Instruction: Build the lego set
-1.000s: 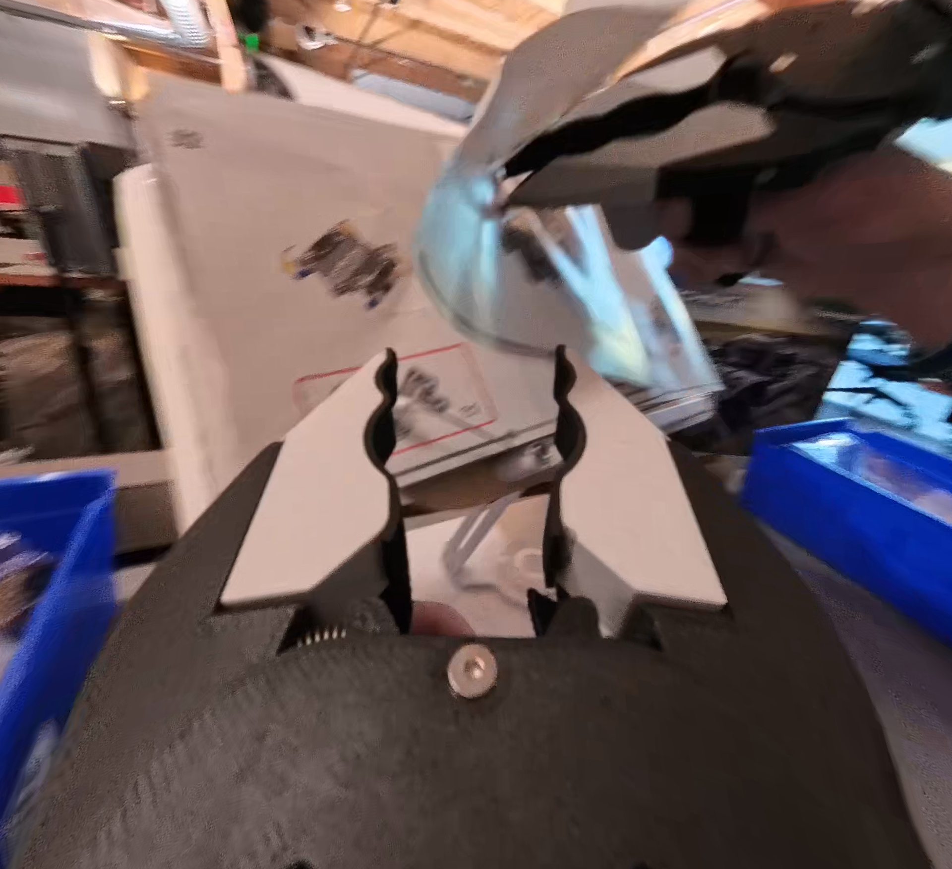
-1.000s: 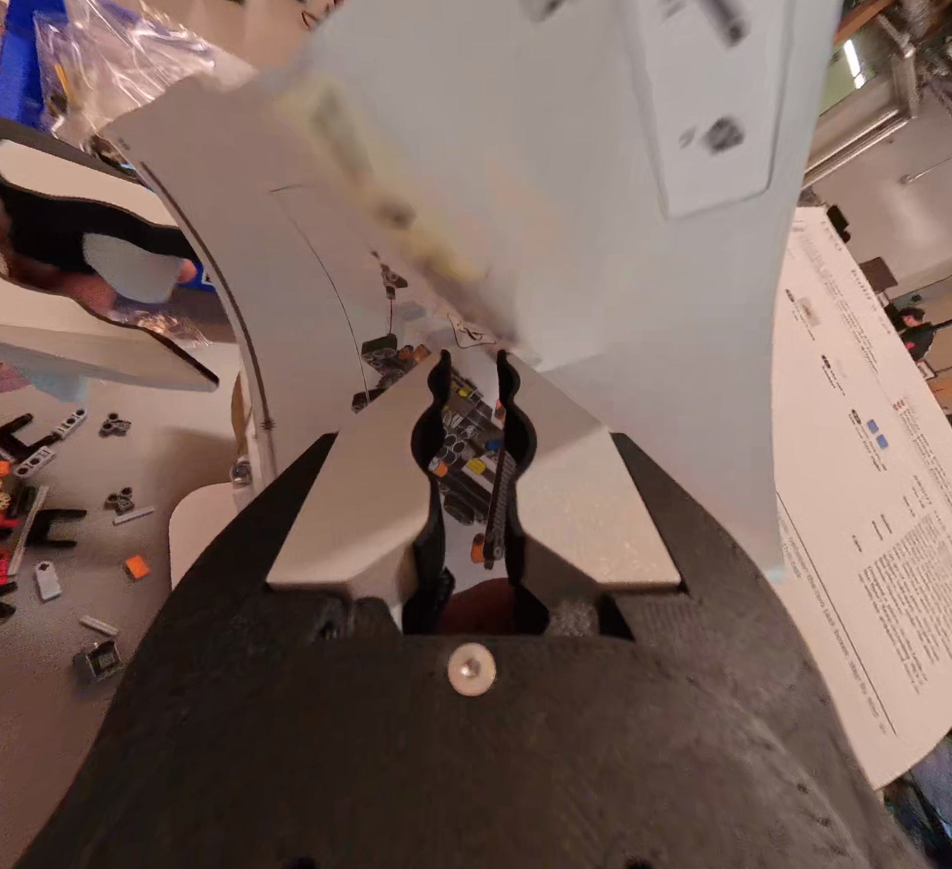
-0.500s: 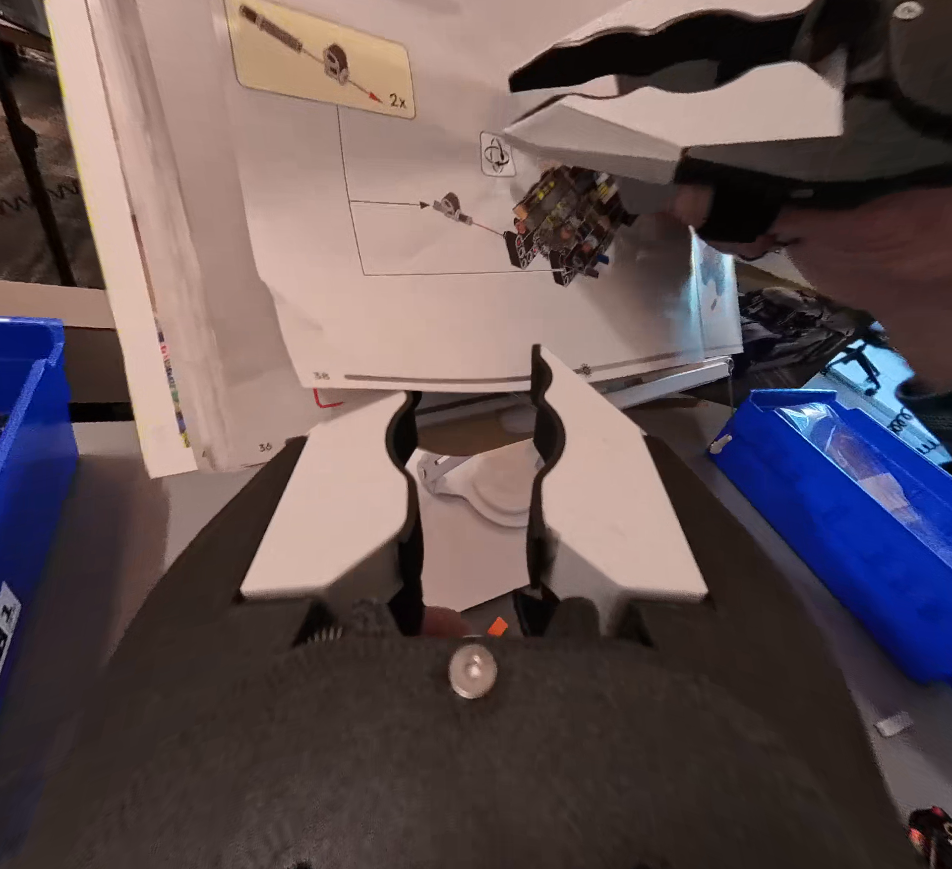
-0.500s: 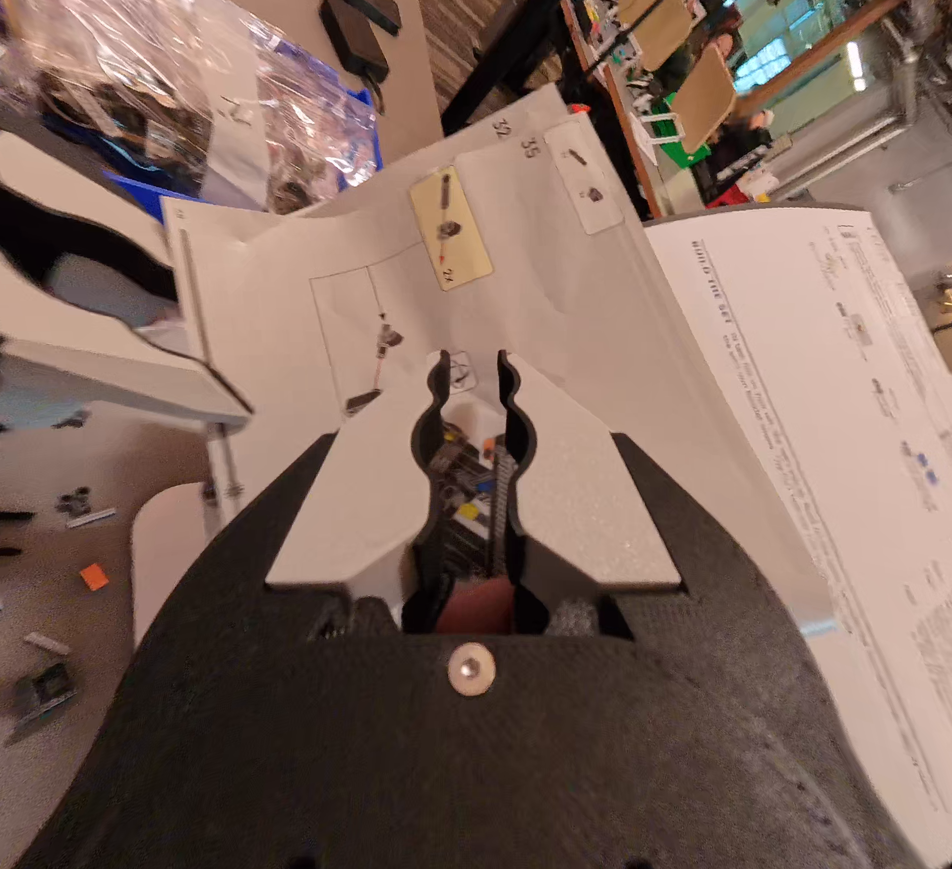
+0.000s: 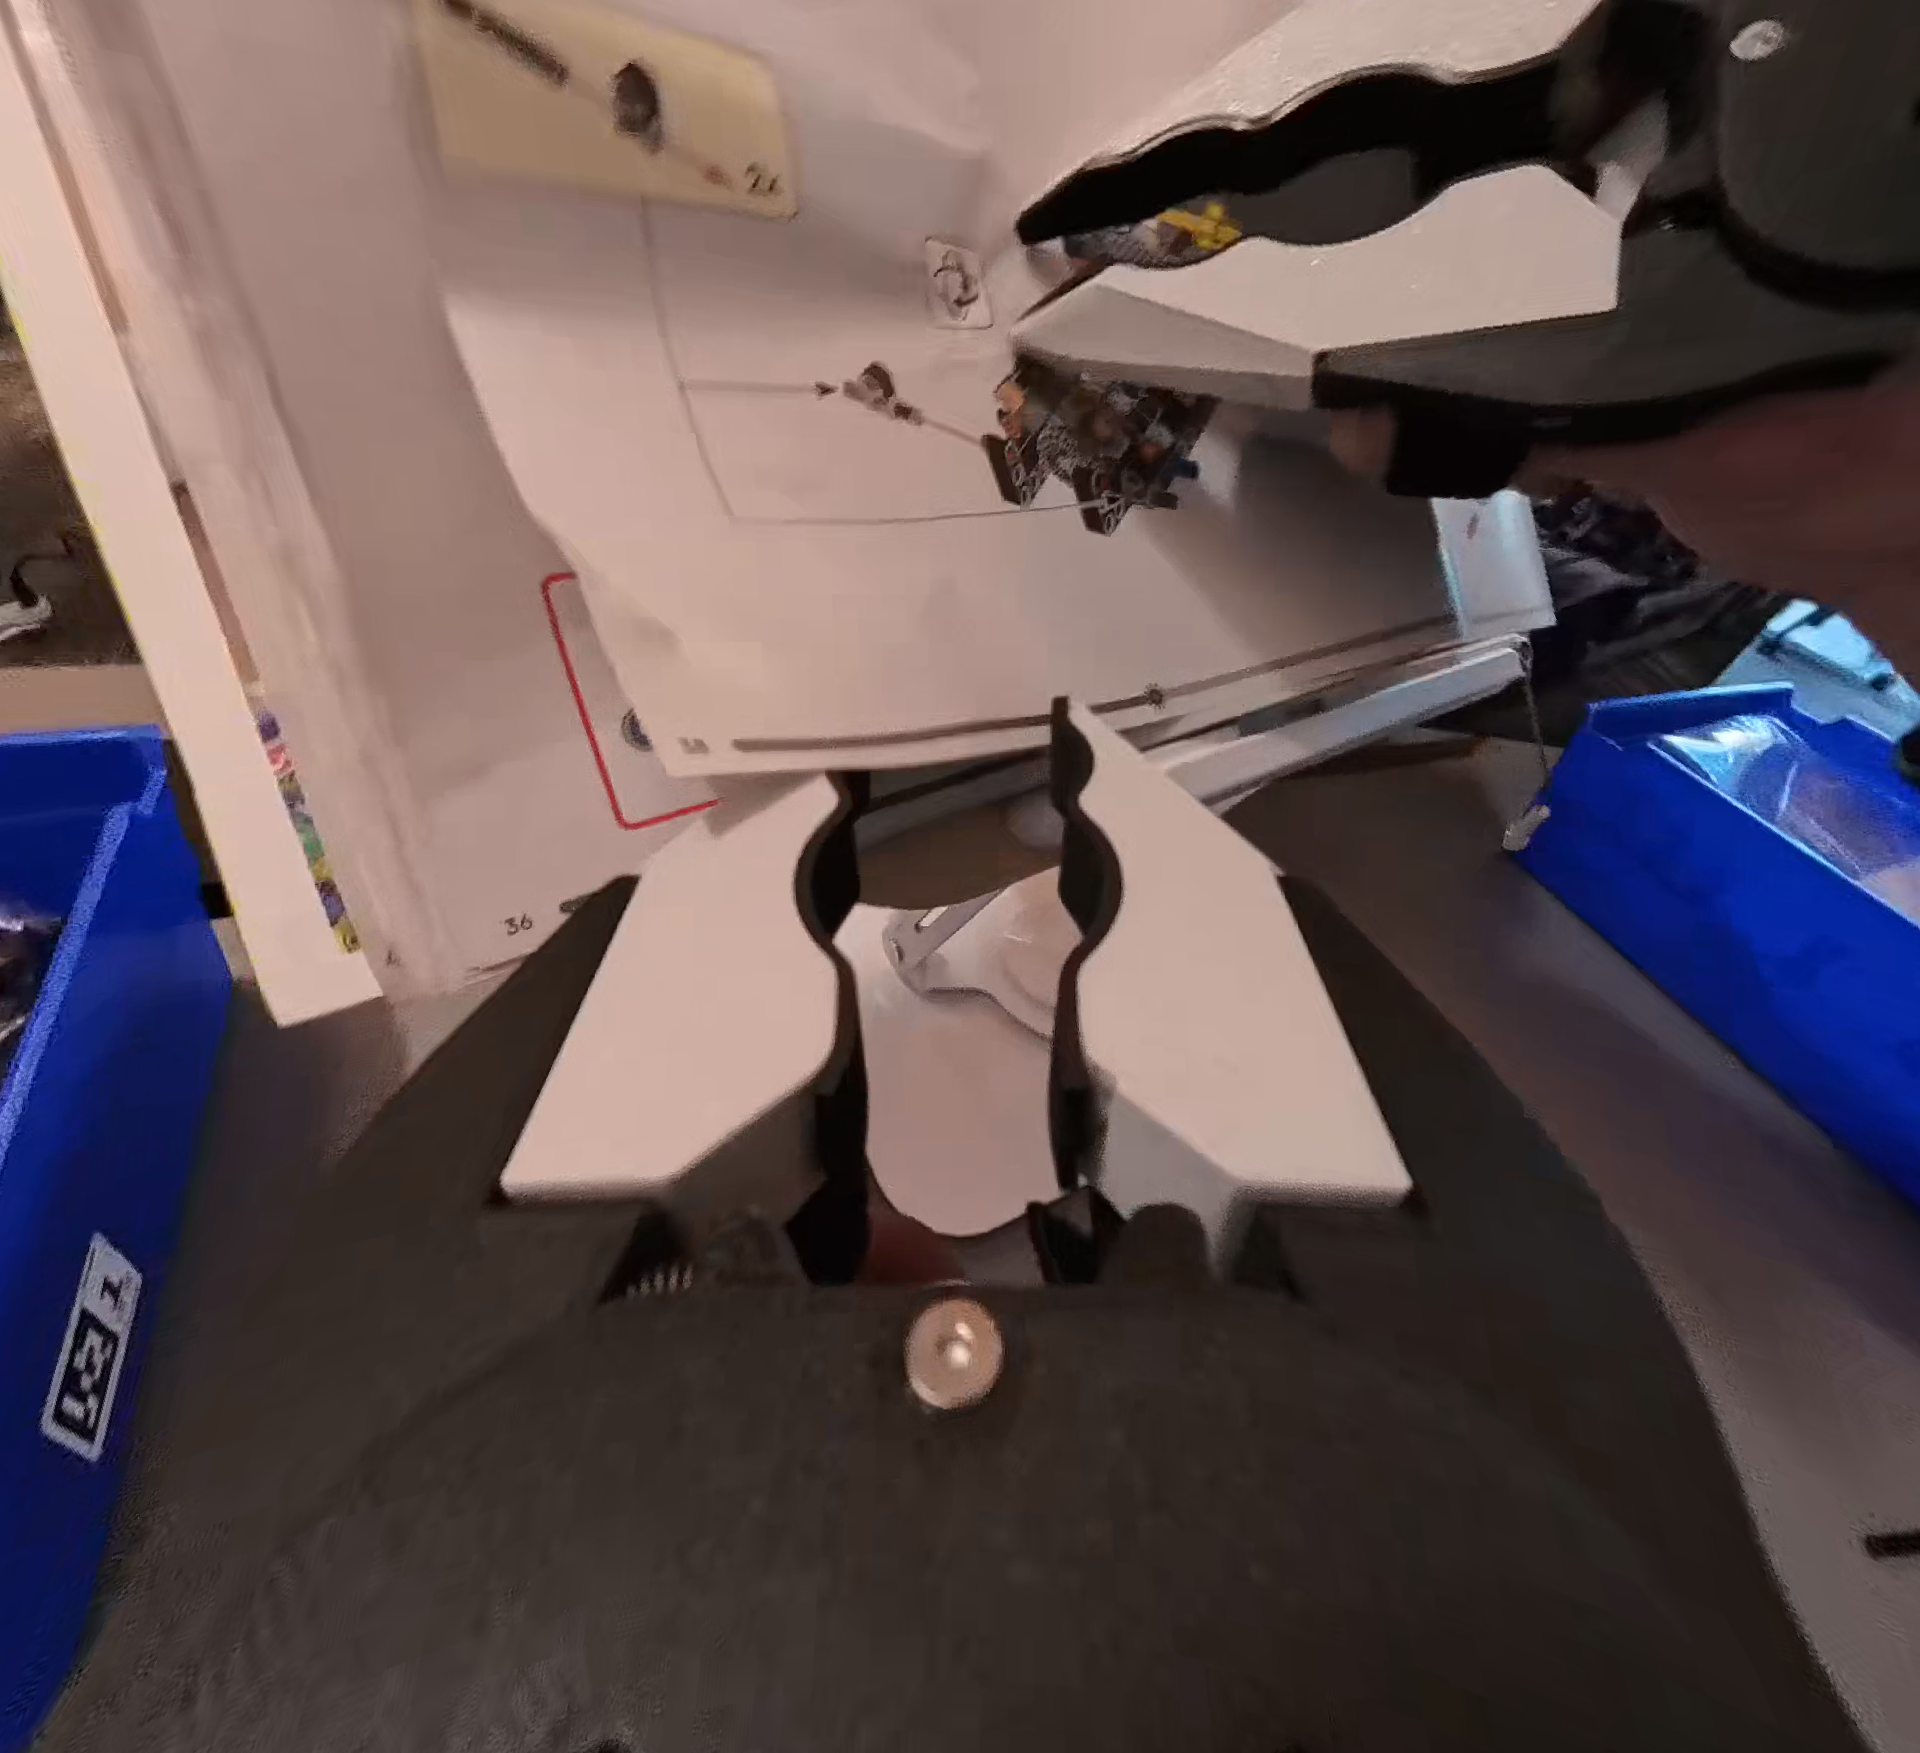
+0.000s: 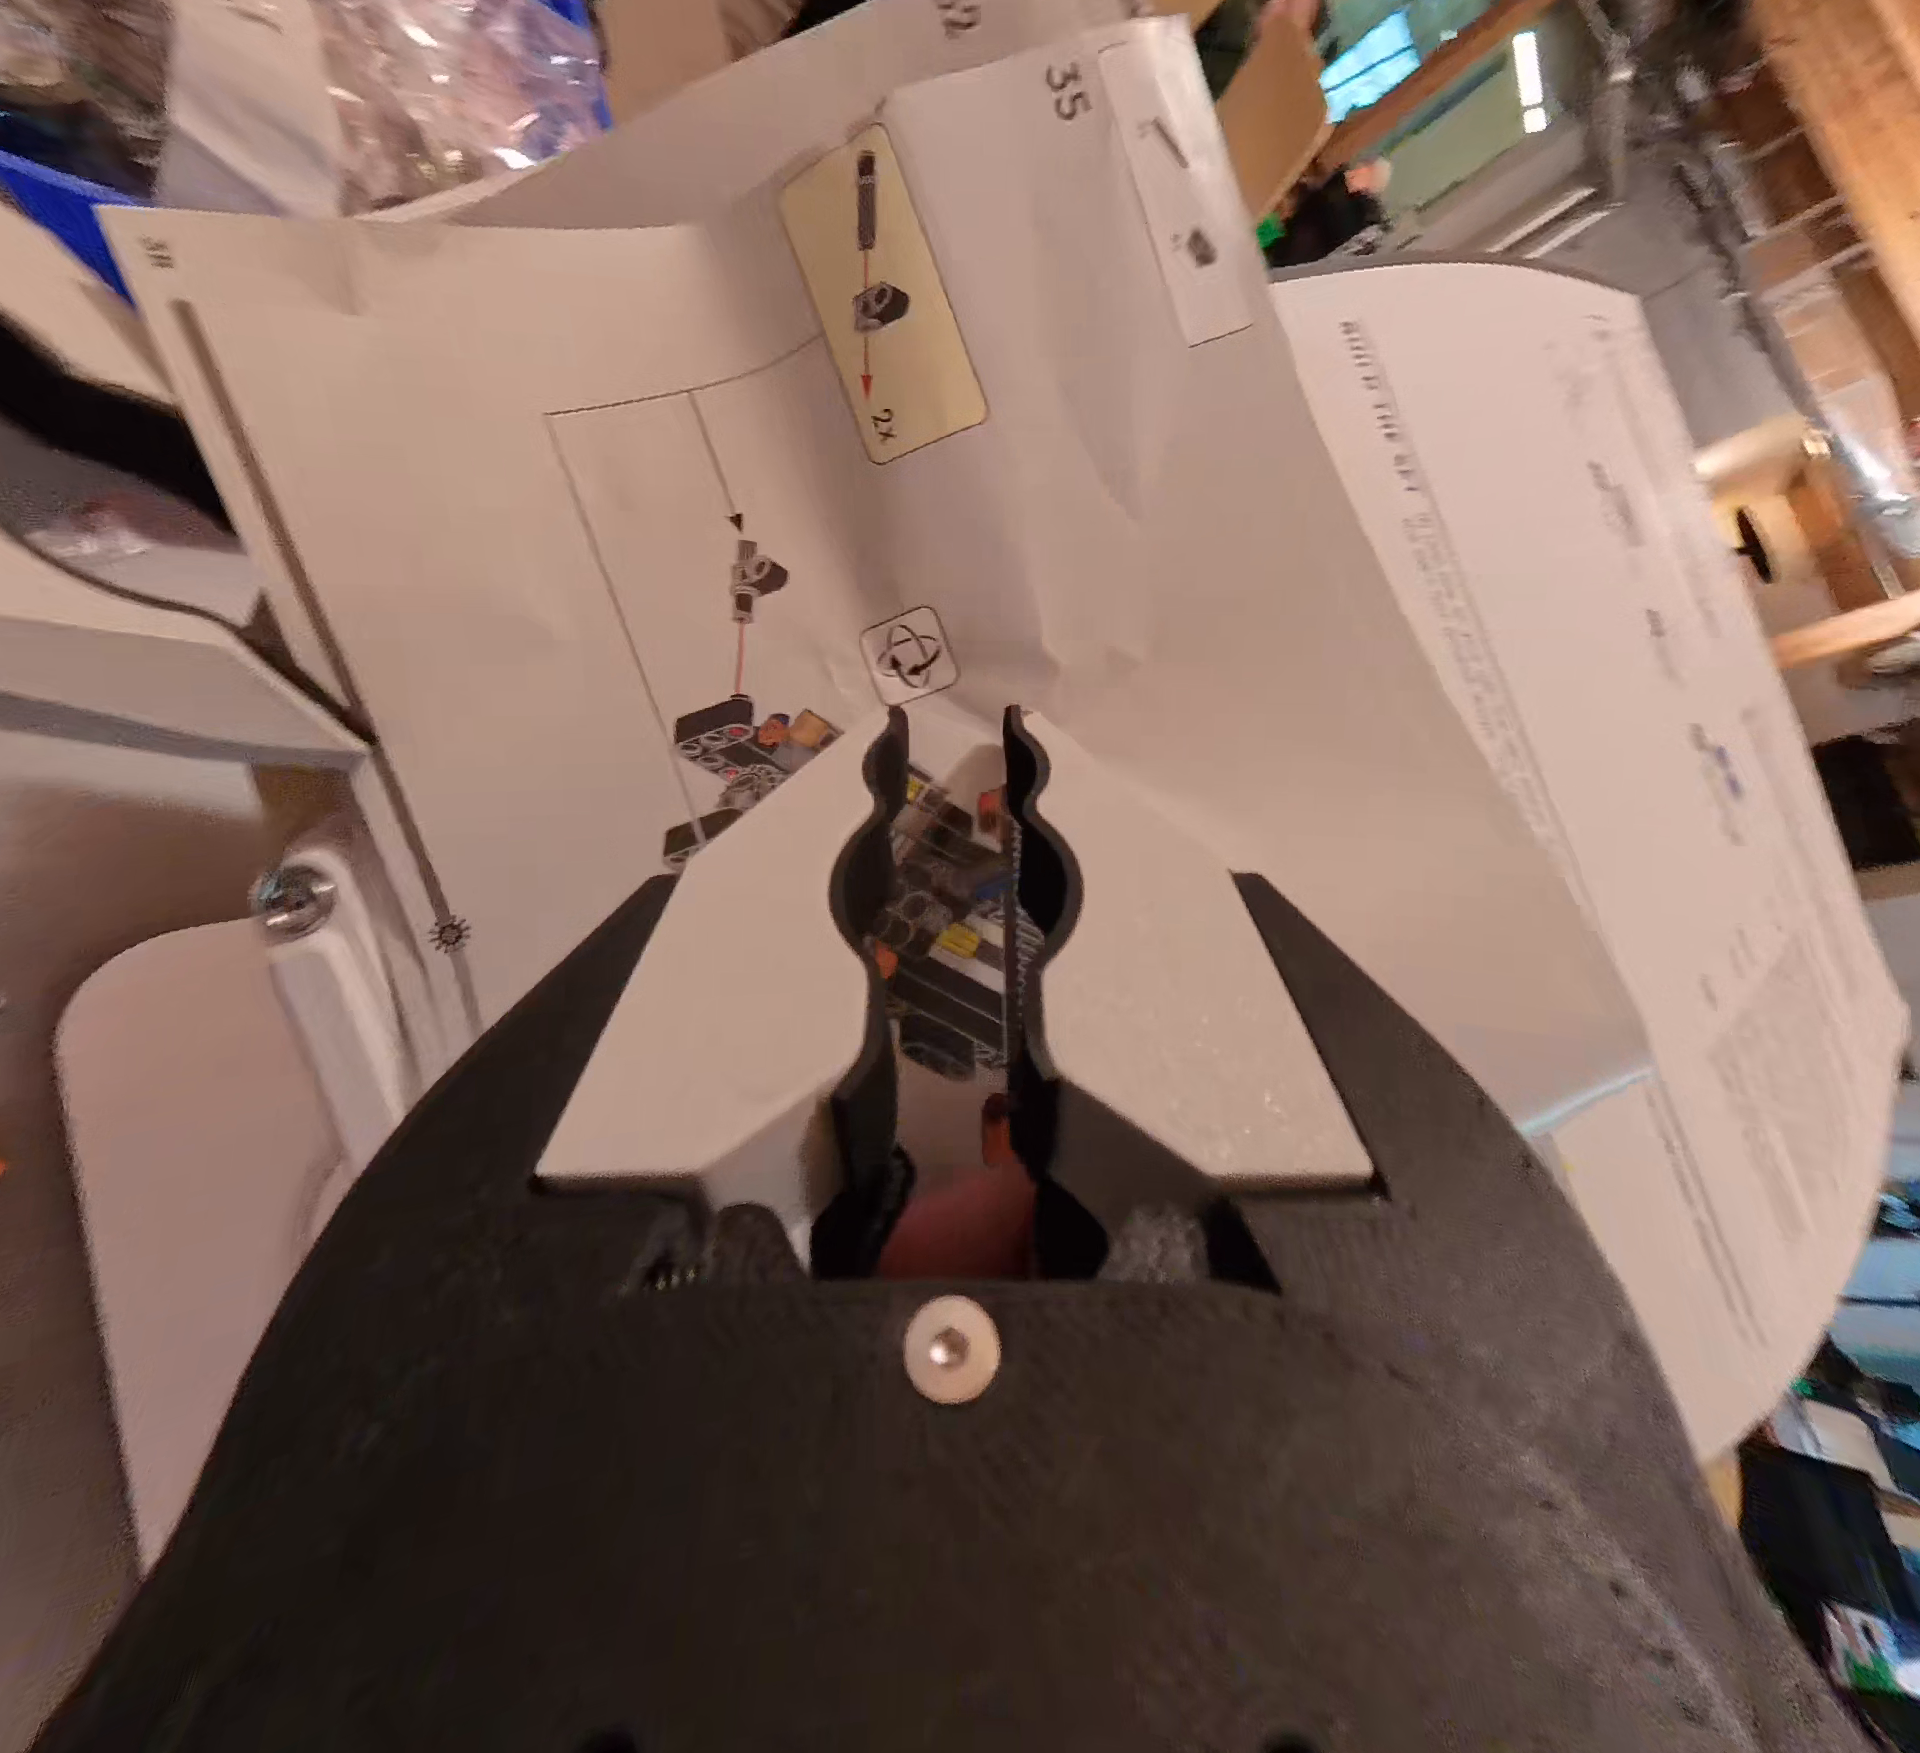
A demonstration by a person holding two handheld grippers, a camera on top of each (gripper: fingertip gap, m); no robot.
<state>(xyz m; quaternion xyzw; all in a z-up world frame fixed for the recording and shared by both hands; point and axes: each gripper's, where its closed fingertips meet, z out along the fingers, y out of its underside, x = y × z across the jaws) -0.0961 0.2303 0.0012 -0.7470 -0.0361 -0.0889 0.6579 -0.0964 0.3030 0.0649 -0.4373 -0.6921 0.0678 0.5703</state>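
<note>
The lego instruction booklet [image 5: 831, 477] stands open on a white stand [image 5: 997, 965] in front of me. Its page shows a drawn step with a dark model. My left gripper [image 5: 951, 747] is open and empty, just below the booklet's lower edge. My right gripper [image 6: 953, 721] has its jaws a narrow gap apart and holds nothing. Its fingertips rest against the page over the printed model. It also shows in the left wrist view [image 5: 1023, 280] at the upper right. The booklet [image 6: 727, 456] fills the right wrist view. One left finger [image 6: 156, 664] shows at that view's left edge.
Blue bins stand on the grey table at the left [image 5: 94, 1080] and the right [image 5: 1714, 872]. Clear plastic bags [image 6: 416, 41] lie behind the booklet. The stand's white base [image 6: 156, 1184] and a screw [image 6: 296, 898] sit below the page. A printed sheet [image 6: 1558, 768] lies to the right. My right fingertips sit around 10 cm from my left ones.
A curled page has been turned over and now lies flat. The right gripper has come down onto the page. The left gripper has tilted down from the ceiling to the booklet's lower edge.
</note>
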